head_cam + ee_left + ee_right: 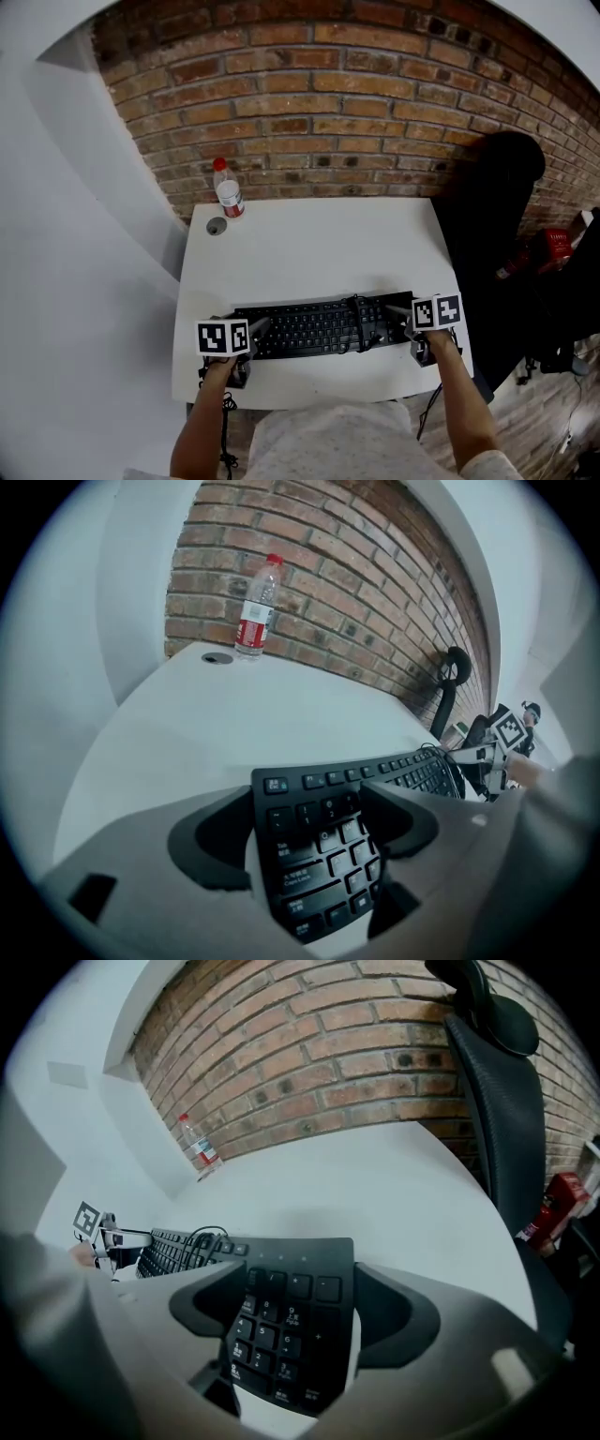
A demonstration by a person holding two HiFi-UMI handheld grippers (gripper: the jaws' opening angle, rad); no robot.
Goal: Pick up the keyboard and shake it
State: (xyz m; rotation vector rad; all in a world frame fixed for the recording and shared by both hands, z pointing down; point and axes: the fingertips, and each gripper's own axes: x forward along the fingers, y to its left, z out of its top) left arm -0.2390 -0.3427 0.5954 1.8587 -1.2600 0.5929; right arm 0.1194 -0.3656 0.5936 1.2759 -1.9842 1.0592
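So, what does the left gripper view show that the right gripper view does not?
Only the left gripper view shows the Esc-key end of the keyboard between the jaws of the left gripper, the round hole in the table, and the right gripper far off. Only the right gripper view shows the number pad end between that gripper's jaws, a red thing near the chair, and the left gripper far off. Both show the bottle, the brick wall, the white table and the black chair.
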